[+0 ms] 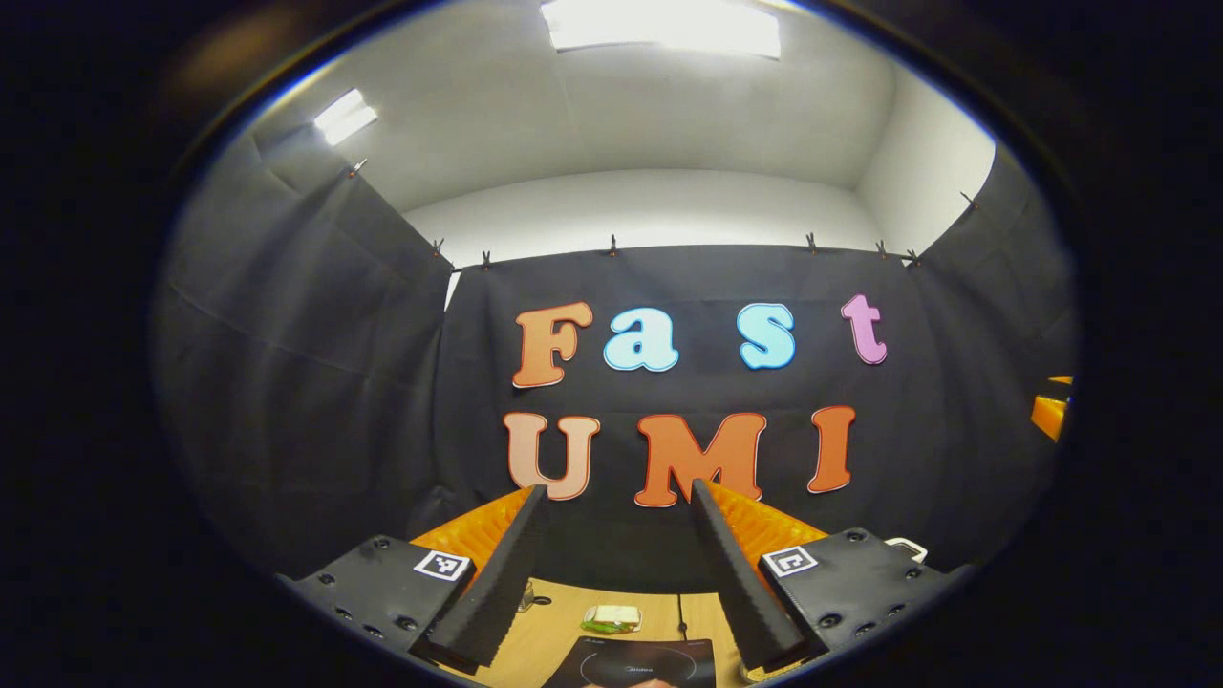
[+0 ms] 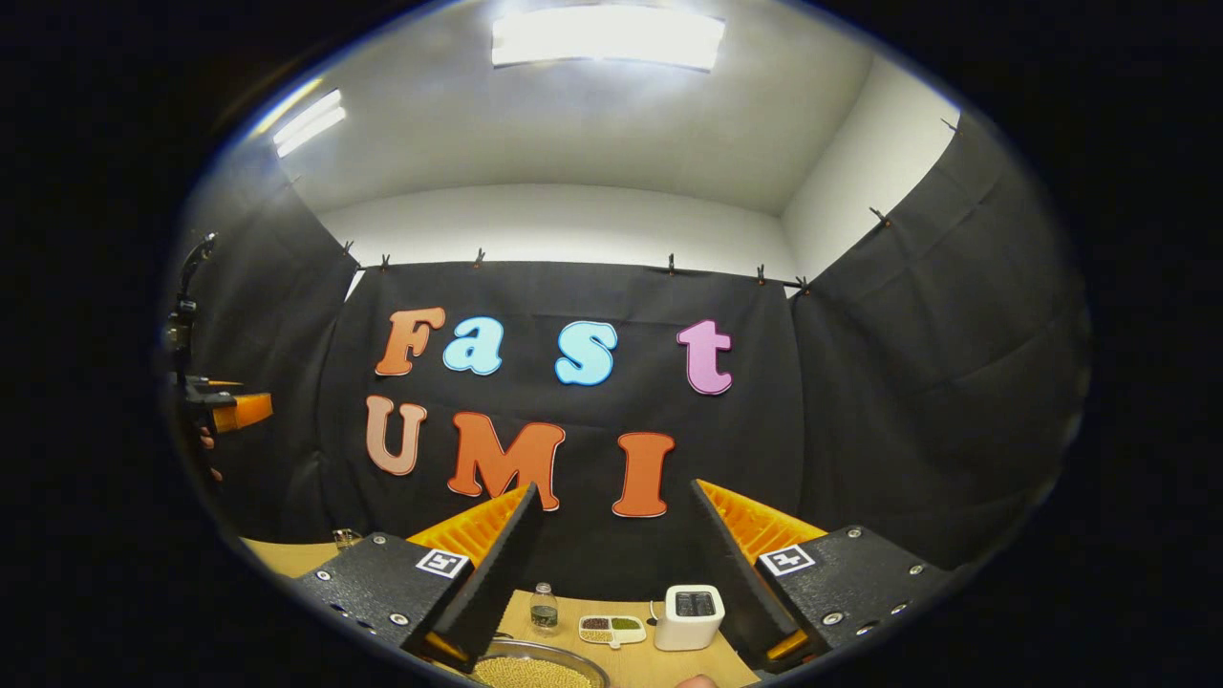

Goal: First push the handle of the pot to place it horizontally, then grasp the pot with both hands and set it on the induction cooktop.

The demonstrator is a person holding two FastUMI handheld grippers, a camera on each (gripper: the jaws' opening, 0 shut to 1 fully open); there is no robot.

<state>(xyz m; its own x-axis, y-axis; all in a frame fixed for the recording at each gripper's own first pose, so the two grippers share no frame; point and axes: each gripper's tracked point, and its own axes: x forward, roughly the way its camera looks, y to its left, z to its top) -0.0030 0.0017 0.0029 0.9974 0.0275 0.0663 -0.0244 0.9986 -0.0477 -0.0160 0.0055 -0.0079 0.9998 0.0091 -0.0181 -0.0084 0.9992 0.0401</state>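
- Ahead, below the left gripper (image 1: 611, 573), its fingers spread wide and holding nothing, lies the induction cooktop (image 1: 635, 661).
- Right gripper (image 2: 611, 583) likewise gapes, a bowl of beans (image 2: 535, 669) under it.

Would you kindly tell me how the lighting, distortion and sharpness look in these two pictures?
Left gripper view: bright rectangular ceiling light panel blown out to white, the straight wall edges bowed by the fisheye lens, wooden table evenly lit. Right gripper view: the same glare overhead, small white toaster sharp, the other hand-held gripper stretched and dim at the left rim.
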